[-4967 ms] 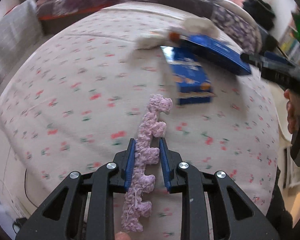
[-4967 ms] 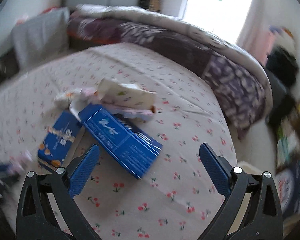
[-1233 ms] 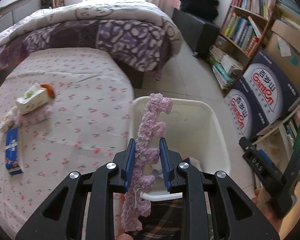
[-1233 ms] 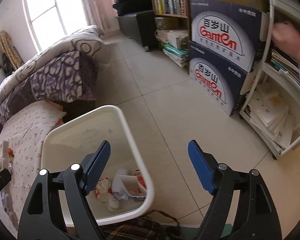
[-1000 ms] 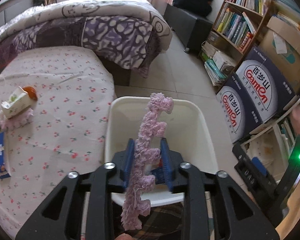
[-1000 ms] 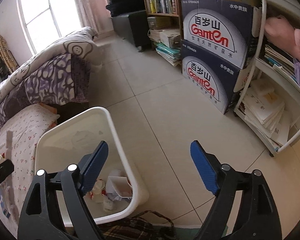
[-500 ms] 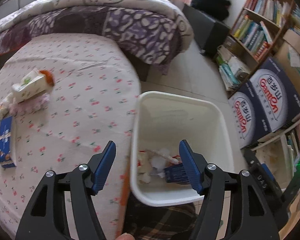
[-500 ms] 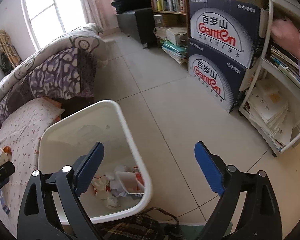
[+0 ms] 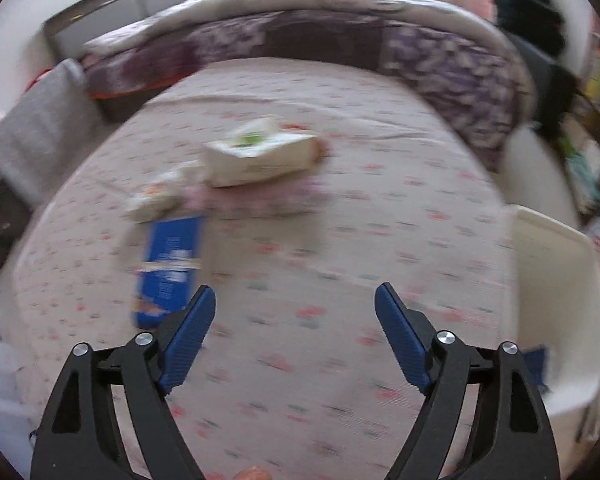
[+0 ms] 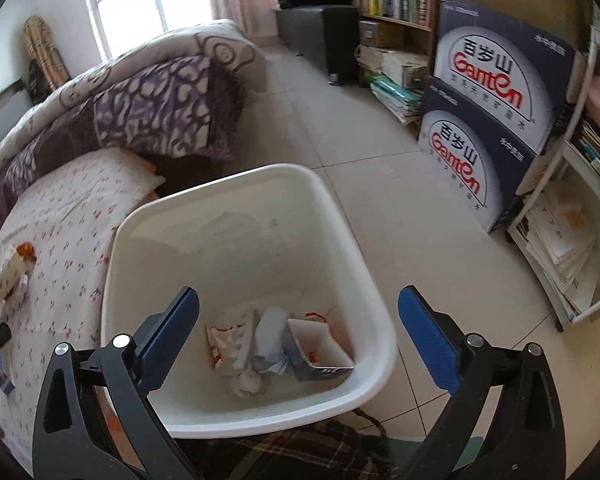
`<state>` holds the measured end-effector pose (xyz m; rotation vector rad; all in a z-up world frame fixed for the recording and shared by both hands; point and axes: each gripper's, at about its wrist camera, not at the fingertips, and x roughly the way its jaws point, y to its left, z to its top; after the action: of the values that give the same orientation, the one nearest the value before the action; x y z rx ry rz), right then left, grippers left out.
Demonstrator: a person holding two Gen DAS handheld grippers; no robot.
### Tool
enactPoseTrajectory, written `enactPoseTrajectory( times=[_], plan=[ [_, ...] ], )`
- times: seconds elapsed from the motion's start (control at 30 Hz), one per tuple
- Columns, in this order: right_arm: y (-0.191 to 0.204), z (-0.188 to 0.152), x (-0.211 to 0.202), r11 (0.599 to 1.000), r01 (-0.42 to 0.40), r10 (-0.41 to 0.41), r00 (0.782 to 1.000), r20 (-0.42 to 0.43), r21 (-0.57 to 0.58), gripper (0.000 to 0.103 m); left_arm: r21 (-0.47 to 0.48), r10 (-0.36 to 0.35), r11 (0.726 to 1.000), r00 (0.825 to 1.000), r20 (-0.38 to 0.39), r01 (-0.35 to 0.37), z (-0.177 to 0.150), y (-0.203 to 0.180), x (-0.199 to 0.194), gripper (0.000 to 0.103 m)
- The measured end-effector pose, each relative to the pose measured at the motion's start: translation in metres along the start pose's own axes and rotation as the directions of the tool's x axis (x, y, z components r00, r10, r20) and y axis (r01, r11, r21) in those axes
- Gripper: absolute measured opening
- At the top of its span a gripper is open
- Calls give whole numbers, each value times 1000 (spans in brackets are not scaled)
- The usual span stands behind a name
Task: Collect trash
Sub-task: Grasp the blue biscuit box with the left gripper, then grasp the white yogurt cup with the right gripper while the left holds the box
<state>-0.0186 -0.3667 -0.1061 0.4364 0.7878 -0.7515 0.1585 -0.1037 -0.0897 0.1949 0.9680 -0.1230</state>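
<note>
My left gripper is open and empty above the flowered bed. On the bed ahead lie a blue box, a white carton, a pink strip under it and a crumpled wrapper. The white trash bin is at the right edge. My right gripper is open and empty over the bin, which holds wrappers and a box. The carton also shows on the bed in the right wrist view.
A purple quilt covers the far part of the bed. Stacked blue Ganten boxes and bookshelves stand on the tiled floor at the right. A plaid cloth lies below the bin. A grey pillow lies at the bed's left.
My left gripper opened and dropped the pink strip it held into the bin, then swung left to face the bed. My right gripper stays open and moved over the bin.
</note>
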Motion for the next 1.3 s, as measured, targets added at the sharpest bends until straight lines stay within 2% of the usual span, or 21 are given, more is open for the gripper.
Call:
enactPoseTrajectory(
  times=[0.2,0.3,0.37,0.53,0.57,0.63,0.67,0.73,0.9,0.97,1.03,1.07,1.17,1.2,1.3],
  plan=[
    [20,0,2,999,-13,12,1000,-22,-43,96,-55,128,990,990,-51,-131,7,51,37,83],
    [36,2,3,997,-26,24,999,-31,-68,96,-63,133,988,987,-94,-140,7,65,52,83],
    [48,3,3,995,-35,33,999,-31,-94,96,-85,107,989,987,-123,-118,7,78,62,83],
    [93,5,1,981,-80,75,997,-34,-179,96,-170,-29,985,991,-133,6,1,105,67,81],
    [106,5,0,976,-96,90,995,-38,-197,96,-173,-45,985,990,-130,22,-1,107,66,77],
    [131,5,-1,964,-134,126,991,-48,-230,96,-150,-60,988,992,-111,43,-6,110,60,59],
    [142,5,-2,958,-153,143,988,-56,-241,96,-133,-67,990,993,-102,53,-9,112,57,56],
    [168,5,-2,945,-206,190,978,-88,-253,96,-120,-89,990,991,-98,77,-15,118,54,56],
    [233,6,3,915,-350,313,930,-193,-201,96,-134,-105,986,992,-65,95,-35,144,47,55],
    [257,8,9,902,-408,368,898,-243,-143,96,-144,-109,985,992,-58,100,-42,153,42,55],
    [276,12,17,889,-454,420,861,-285,-64,95,-158,-111,982,992,-53,102,-47,163,41,55],
    [286,15,24,877,-481,458,833,-311,5,94,-170,-117,980,992,-50,107,-50,169,40,55],
    [307,19,42,843,-516,534,765,-359,155,85,-194,-130,974,991,-45,119,-56,182,38,55],
    [312,19,47,836,-518,547,753,-366,182,79,-198,-133,973,990,-43,122,-57,185,37,55],
    [329,19,62,831,-504,556,737,-384,234,72,-205,-147,969,988,-38,136,-60,192,36,55]
  ],
)
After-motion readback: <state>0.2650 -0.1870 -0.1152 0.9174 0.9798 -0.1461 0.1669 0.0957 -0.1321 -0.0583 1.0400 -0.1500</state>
